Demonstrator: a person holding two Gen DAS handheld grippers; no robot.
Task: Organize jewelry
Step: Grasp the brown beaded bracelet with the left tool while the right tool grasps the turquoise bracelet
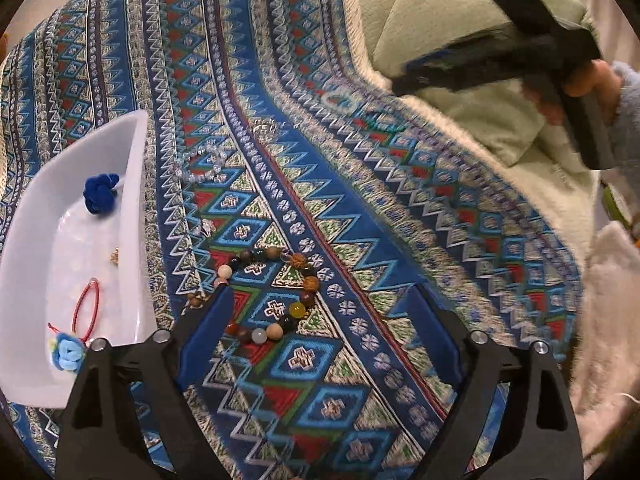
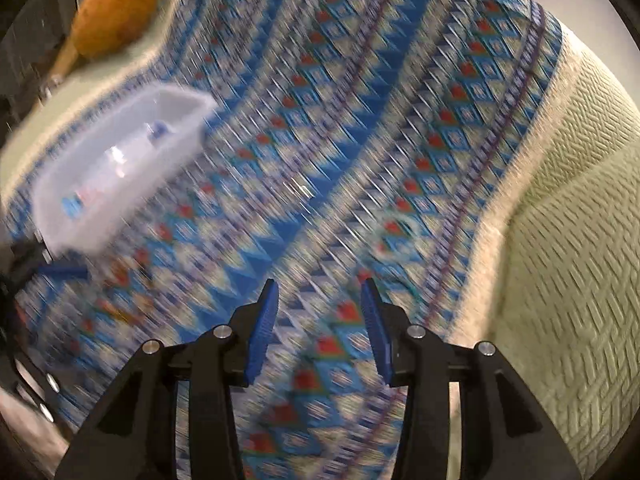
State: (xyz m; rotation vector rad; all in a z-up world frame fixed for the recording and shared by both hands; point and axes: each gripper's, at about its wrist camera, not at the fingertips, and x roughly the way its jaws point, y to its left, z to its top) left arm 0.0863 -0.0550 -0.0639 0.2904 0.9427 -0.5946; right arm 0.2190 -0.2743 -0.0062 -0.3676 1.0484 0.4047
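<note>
Here, line by line:
Beaded bracelet [image 1: 268, 292]: a loop of mixed brown, orange, yellow and pale beads lying flat on the patterned blue cloth [image 1: 360, 208], just ahead of the left gripper [image 1: 324, 304] and between the lines of its two fingers, closer to the left finger, whose tip meets the loop's near-left beads.
Left gripper: jaws spread wide, pads pressing on nothing; the bracelet sits in the gap, ungripped.
Clear bead strand [image 1: 202, 160]: further up the cloth, beyond the bracelet, apart from it.
Pale ring [image 1: 340, 100]: further still, toward the cloth's far edge.
White tray [image 1: 24, 280]: just left of the bracelet, on the cloth; it holds a dark blue knot [image 1: 100, 192], a red cord loop [image 1: 86, 312], a small gold piece [image 1: 115, 256] and a light blue flower [image 1: 68, 354] at its near rim.
Right gripper [image 2: 318, 332]: jaws partly apart, nothing between them, above the cloth; this view is heavily blurred. In the left wrist view it appears at upper right, held by a hand [image 1: 588, 80] in a fluffy pale sleeve [image 1: 628, 96].
Surroundings: green cushion [image 1: 460, 32] beyond the cloth; orange plush toy [image 2: 116, 8] at the far corner in the right view.
</note>
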